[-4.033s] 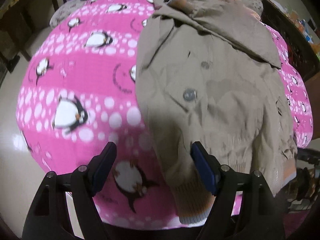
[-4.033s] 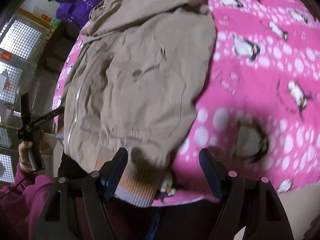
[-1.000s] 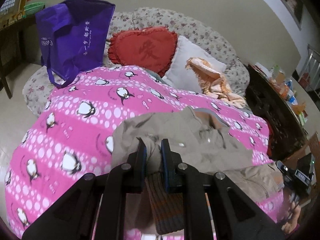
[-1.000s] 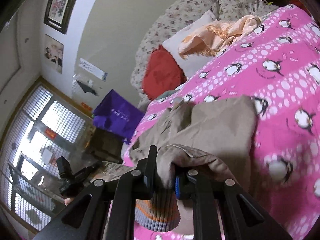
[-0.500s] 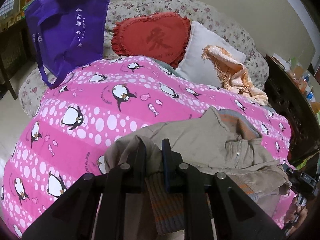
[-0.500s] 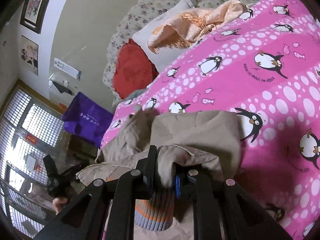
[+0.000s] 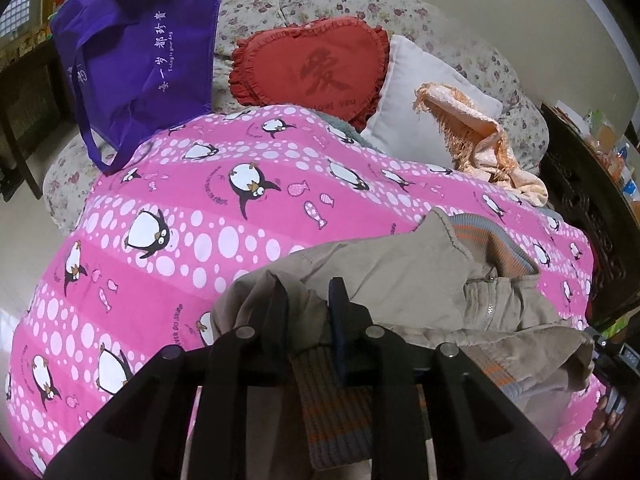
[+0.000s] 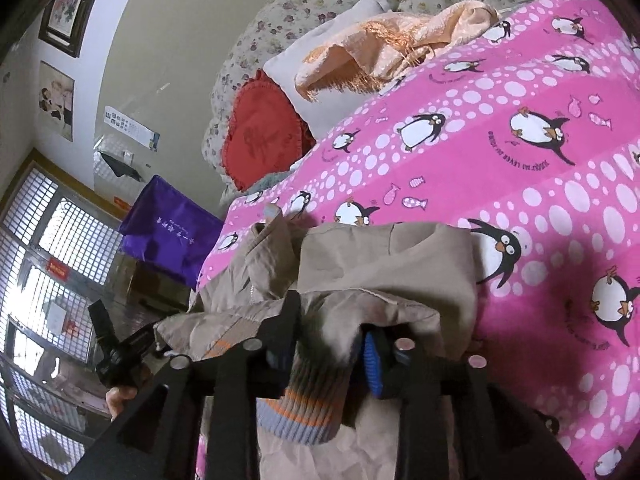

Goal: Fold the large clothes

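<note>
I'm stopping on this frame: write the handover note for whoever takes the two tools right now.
Left tool: jaws opening, ribbed hem corner of the beige jacket between them.
Right tool: jaws opening, the other hem corner with its striped cuff between them.
Jacket lies on the pink penguin blanket, bottom hem brought up over the body toward the collar.
Done: the bottom-to-top fold is laid down.
Left: let go fully, pull both tools clear, smooth the bundle, probably one more fold.

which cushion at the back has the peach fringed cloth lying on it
The white pillow, right of the red heart-shaped cushion; the fringed cloth drapes over its right end, while the heart cushion is bare.
</note>
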Available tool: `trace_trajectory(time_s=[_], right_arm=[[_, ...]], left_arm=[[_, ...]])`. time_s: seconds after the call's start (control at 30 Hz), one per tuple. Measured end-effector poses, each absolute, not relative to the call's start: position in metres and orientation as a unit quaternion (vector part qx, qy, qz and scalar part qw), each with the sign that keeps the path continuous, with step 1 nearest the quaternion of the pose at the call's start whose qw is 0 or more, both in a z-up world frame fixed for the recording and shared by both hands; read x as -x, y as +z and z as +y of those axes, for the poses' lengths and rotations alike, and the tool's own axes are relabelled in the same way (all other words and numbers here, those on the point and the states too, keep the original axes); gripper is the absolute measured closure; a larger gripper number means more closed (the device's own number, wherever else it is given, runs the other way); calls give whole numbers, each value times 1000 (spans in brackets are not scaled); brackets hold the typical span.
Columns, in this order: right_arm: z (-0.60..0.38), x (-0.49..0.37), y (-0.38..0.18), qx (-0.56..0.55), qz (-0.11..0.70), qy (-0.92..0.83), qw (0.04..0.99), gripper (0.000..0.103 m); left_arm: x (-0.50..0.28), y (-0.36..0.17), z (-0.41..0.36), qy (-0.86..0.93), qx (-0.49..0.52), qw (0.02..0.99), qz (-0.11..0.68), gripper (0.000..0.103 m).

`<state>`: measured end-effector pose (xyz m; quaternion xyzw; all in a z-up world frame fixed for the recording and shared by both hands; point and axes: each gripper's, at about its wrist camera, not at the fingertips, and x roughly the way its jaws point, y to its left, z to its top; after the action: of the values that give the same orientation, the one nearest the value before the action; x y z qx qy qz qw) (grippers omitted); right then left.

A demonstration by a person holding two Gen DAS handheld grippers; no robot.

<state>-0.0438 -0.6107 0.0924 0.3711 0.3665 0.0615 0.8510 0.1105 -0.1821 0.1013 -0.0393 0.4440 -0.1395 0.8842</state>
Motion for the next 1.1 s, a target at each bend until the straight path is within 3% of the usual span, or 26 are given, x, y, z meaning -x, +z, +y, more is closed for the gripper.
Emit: trace_trajectory(time_s=[0.07, 0.13, 0.2, 0.27, 0.57, 0.77, 1.0, 1.1], right_arm=[[-611, 46, 95, -365, 370, 59, 852, 66], [-612, 51, 100, -361, 368, 55, 855, 62], [-614, 60, 106, -360, 359, 55, 859, 60], [-615, 68, 111, -356, 351, 54, 864, 56], [-593, 106, 122, -293, 367, 89, 878, 55], [-546, 112, 102, -222, 430, 153, 861, 55], [-510, 74, 82, -189, 462, 179, 848, 55], [-509, 45, 94, -177, 440, 147, 868, 55]], left_arm=[[-111, 102, -182, -142, 39, 883, 445, 80], [-111, 105, -180, -149, 43, 880, 448, 69], [-110, 109, -177, -155, 47, 882, 443, 45], [-108, 120, -172, -157, 47, 891, 424, 37], [-88, 146, -140, -178, 51, 894, 407, 36], [-56, 133, -134, -208, 10, 882, 423, 35], [-44, 94, -185, -223, -95, 847, 473, 35], [-63, 97, -205, -221, -99, 851, 466, 35]])
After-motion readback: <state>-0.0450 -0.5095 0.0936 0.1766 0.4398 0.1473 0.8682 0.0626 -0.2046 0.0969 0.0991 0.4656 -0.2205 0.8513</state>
